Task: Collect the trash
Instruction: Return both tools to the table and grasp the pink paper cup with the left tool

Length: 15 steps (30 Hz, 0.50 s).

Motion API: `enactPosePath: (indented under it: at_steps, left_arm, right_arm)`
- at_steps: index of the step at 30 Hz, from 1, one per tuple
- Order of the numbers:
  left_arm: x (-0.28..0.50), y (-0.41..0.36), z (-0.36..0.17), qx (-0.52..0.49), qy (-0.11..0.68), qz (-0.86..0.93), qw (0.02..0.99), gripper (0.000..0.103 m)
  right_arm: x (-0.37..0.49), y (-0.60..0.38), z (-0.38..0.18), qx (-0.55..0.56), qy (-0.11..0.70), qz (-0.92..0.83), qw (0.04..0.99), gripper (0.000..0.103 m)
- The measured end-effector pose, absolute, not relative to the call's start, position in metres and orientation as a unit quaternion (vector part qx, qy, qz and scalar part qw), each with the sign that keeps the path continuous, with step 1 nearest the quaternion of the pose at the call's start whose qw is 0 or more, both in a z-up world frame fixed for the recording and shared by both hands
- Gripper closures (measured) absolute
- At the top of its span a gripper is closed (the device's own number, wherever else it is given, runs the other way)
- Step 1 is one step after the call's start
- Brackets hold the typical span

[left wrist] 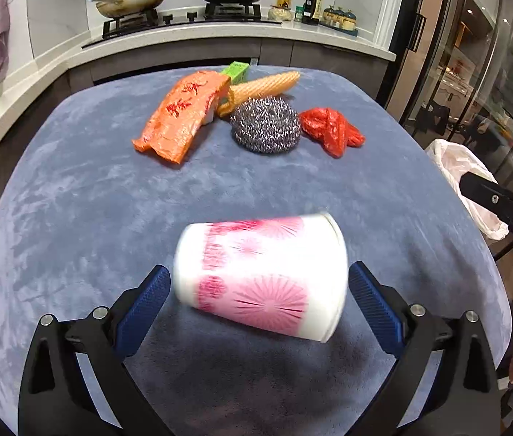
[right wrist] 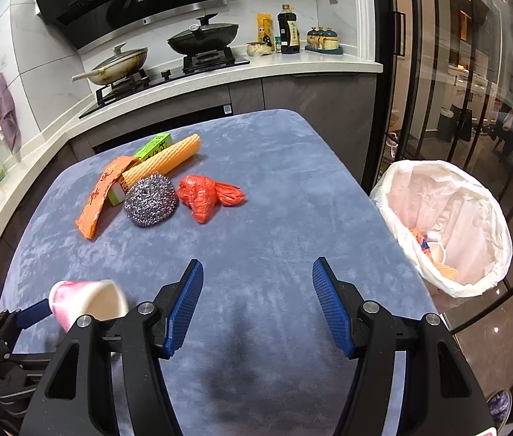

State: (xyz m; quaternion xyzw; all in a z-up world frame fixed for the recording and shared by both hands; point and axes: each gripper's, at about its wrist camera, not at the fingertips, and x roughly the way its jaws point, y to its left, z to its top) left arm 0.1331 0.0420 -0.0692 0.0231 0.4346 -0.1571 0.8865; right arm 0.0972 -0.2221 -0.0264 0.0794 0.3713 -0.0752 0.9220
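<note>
A white paper cup with pink flower print point(left wrist: 262, 276) lies on its side on the blue-grey tablecloth point(left wrist: 75, 196), blurred by motion. My left gripper point(left wrist: 258, 287) is open with its jaws on either side of the cup, not clamped on it. The cup also shows in the right wrist view point(right wrist: 85, 303). My right gripper point(right wrist: 258, 303) is open and empty over the cloth. Farther back lie an orange plastic bag point(left wrist: 180, 116), a steel wool scrubber point(left wrist: 265, 125), a crumpled red bag point(left wrist: 331, 130), a yellow honeycomb roll point(left wrist: 260, 89) and a green box point(left wrist: 236, 71).
A bin lined with a white bag point(right wrist: 445, 225) stands right of the table, with some trash inside. Behind the table a counter holds a stove with two pans point(right wrist: 202, 38) and bottles. A glass door is on the right.
</note>
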Motion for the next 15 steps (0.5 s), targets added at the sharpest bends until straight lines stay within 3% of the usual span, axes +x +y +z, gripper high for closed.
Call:
enactPosePath:
  at_steps: [3,7,15]
  left_arm:
    - [0.133,0.040,-0.072,0.031,0.436,-0.155,0.886,0.010]
    - [0.136,0.040,-0.077,0.028,0.448,-0.157,0.880,0.020]
    - [0.138,0.052,-0.068,0.022,0.437,-0.137,0.889,0.021]
  right_arm:
    - [0.100,-0.219,-0.029,0.077,0.375,-0.073,0.921,0.042]
    - [0.104,-0.215,-0.032,0.077,0.378,-0.068,0.920,0.042]
    - [0.114,-0.205,-0.037,0.075,0.384,-0.060,0.918,0.042]
